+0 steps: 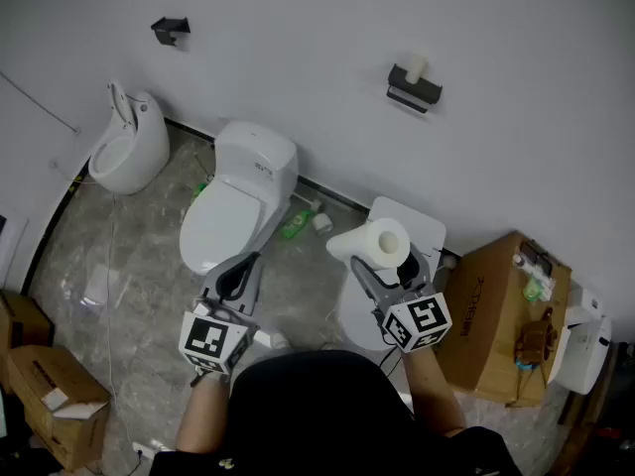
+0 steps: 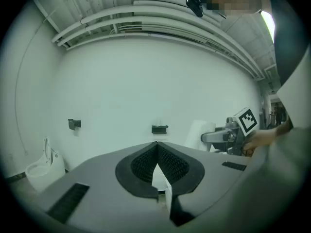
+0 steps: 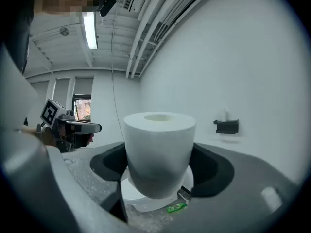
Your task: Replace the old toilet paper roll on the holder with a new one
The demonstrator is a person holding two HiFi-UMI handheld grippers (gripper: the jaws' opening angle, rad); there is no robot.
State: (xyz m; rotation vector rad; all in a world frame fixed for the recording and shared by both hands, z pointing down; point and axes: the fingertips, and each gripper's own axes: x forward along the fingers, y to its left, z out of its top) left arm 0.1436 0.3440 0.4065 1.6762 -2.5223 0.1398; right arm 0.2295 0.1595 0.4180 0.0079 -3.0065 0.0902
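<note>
My right gripper (image 1: 385, 258) is shut on a full white toilet paper roll (image 1: 373, 242), held upright between the pads in the right gripper view (image 3: 158, 152). The black wall holder (image 1: 414, 89) is ahead and to the right, apart from the roll, with a small pale old roll core (image 1: 417, 65) standing on it. The right gripper view shows that holder (image 3: 227, 125) at the right. My left gripper (image 1: 241, 264) hangs over the toilet lid, shut with nothing in it. Its pads meet in the left gripper view (image 2: 156, 153), and the holder (image 2: 159, 128) is straight beyond them.
A white toilet (image 1: 243, 191) and a urinal (image 1: 129, 145) stand against the wall. A second black bracket (image 1: 171, 30) is on the wall at the left. A green bottle (image 1: 296, 224) lies on the floor. Cardboard boxes stand at the right (image 1: 491, 315) and lower left (image 1: 50, 395).
</note>
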